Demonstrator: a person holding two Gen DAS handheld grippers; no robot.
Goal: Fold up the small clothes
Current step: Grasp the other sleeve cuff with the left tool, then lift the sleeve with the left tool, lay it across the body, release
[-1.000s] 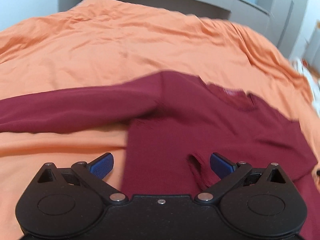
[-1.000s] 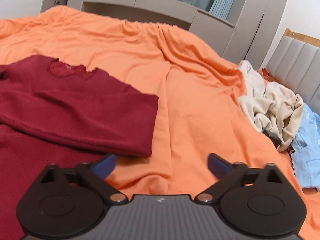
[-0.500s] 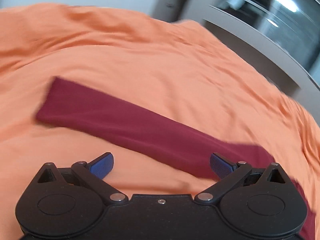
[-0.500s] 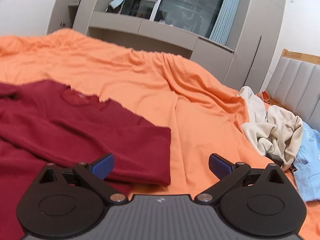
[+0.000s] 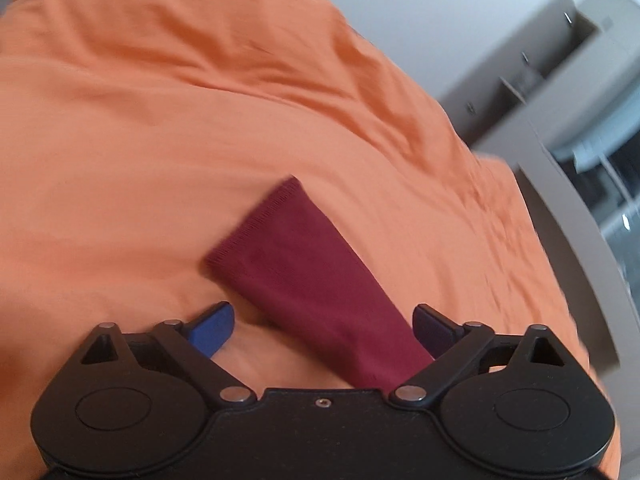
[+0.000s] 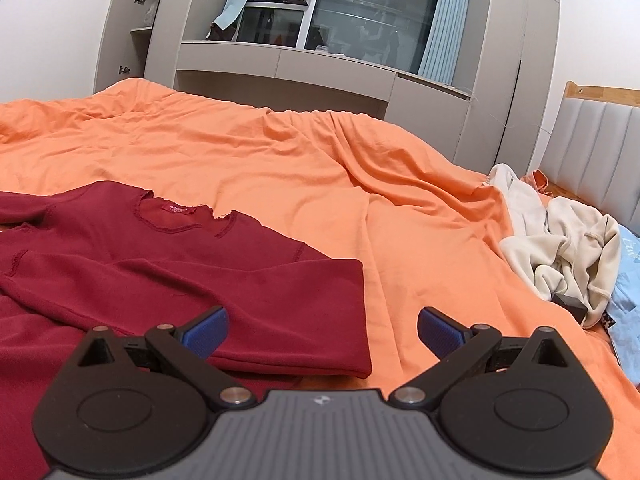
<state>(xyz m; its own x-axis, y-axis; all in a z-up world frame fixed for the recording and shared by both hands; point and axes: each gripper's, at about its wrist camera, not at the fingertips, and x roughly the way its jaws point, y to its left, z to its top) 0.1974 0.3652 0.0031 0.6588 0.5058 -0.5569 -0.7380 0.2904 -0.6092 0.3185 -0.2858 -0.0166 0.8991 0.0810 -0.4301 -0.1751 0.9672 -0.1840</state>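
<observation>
The left gripper [image 5: 322, 326] hangs released over the maroon sleeve cuff [image 5: 280, 240] on the orange bedsheet [image 5: 160, 120]. The right gripper [image 6: 322, 330], jaws spread, hovers near the maroon shirt [image 6: 168, 264].

Your left gripper [image 5: 322, 330] hung with jaws wide apart over the orange sheet [image 5: 168, 128], the maroon sleeve [image 5: 316, 280] lying between its fingers.

A plain dark red knit long-sleeved top [image 6: 168, 264] (pink neck label) lies on a plain orange cotton bedsheet [image 6: 320, 184]; right of the right gripper sit cream fleece clothes [image 6: 568, 248] and a pale blue garment [image 6: 626, 320].
</observation>
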